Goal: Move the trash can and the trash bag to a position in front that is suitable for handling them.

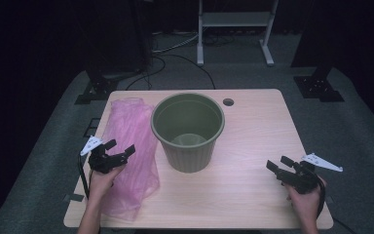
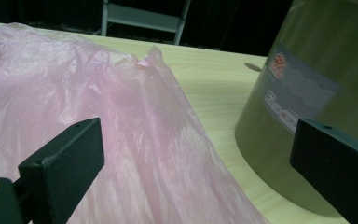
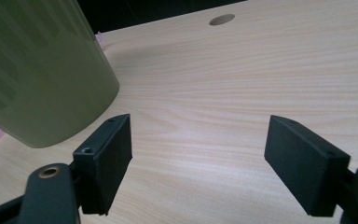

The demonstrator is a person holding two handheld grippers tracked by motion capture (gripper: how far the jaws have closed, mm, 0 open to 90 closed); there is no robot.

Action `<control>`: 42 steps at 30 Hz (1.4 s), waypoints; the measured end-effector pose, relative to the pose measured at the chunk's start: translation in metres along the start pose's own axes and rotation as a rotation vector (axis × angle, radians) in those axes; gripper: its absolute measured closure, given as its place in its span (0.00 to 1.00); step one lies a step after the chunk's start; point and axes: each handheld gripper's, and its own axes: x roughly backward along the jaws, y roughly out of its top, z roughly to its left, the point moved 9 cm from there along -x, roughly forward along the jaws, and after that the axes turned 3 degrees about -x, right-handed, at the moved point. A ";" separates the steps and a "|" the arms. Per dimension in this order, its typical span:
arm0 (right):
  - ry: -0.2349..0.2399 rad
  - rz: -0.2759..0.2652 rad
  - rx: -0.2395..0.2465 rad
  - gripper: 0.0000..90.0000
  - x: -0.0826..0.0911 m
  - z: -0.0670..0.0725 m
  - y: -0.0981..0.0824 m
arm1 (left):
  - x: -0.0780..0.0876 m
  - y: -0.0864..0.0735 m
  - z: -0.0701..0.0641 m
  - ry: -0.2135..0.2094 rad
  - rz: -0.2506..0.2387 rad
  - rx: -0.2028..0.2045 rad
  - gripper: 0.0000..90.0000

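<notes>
A green plastic bin (image 1: 188, 130) stands upright in the middle of the wooden table (image 1: 253, 141), its inside bare. A pink translucent plastic bag (image 1: 129, 146) lies flat to the left of it. My left gripper (image 1: 120, 147) hovers over the bag's middle, jaws open with nothing between them; in the left gripper view the bag (image 2: 98, 130) spreads under the jaws and the bin's labelled wall (image 2: 317, 93) rises at the right. My right gripper (image 1: 279, 163) rests near the table's right front, open and empty; the bin (image 3: 37, 74) stands to its left.
A round cable hole (image 1: 228, 102) sits in the table behind the bin. Beyond the table stand a white metal frame (image 1: 234, 29), dark stands and cables on a grey carpet. Bare tabletop lies between the bin and my right gripper.
</notes>
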 end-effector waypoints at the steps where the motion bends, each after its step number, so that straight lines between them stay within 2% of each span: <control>1: -0.006 0.005 0.005 0.25 -0.001 0.000 0.000 | -0.005 0.003 0.000 -0.001 0.016 -0.008 0.02; 8: 0.001 0.025 0.030 0.25 -0.007 0.001 -0.001 | -0.039 0.034 -0.002 -0.012 0.041 -0.053 0.02; 10: 0.000 0.022 0.022 0.25 -0.008 -0.001 -0.002 | -0.050 0.037 -0.003 -0.024 0.061 -0.061 0.02; 11: -0.002 0.023 0.023 0.25 -0.008 -0.001 -0.002 | -0.050 0.037 -0.003 -0.024 0.061 -0.061 0.02; 12: -0.004 0.024 0.036 0.25 -0.007 -0.001 -0.002 | -0.060 0.038 -0.002 -0.024 0.076 -0.070 0.02; 13: -0.006 0.025 0.044 0.25 -0.006 -0.001 -0.003 | -0.060 0.038 -0.002 -0.024 0.076 -0.070 0.02; 15: -0.028 0.016 0.055 0.22 -0.004 -0.003 -0.002 | -0.075 0.037 -0.001 -0.033 0.099 -0.060 0.02; 18: -0.026 0.008 0.045 0.22 -0.001 -0.005 -0.001 | -0.084 0.035 -0.001 -0.041 0.123 -0.062 0.02; 20: -0.026 0.003 0.043 0.22 0.002 -0.008 -0.001 | -0.096 0.039 -0.007 -0.072 0.126 -0.080 0.02; 24: -0.022 -0.002 0.046 0.22 0.004 -0.008 -0.001 | -0.104 0.044 -0.019 -0.120 0.115 -0.093 0.02; 26: -0.019 0.002 0.053 0.22 0.003 -0.007 -0.002 | -0.109 0.043 -0.026 -0.132 0.127 -0.133 0.02; 31: -0.010 0.007 0.074 0.22 0.004 -0.005 -0.002 | -0.113 0.044 -0.033 -0.131 0.136 -0.140 0.04; 36: -0.004 0.005 0.054 0.22 0.005 -0.009 -0.003 | -0.119 0.043 -0.058 -0.177 0.154 -0.191 0.05; 42: -0.008 0.003 0.047 0.22 0.005 -0.010 -0.003 | -0.129 0.038 -0.094 -0.243 0.186 -0.229 0.05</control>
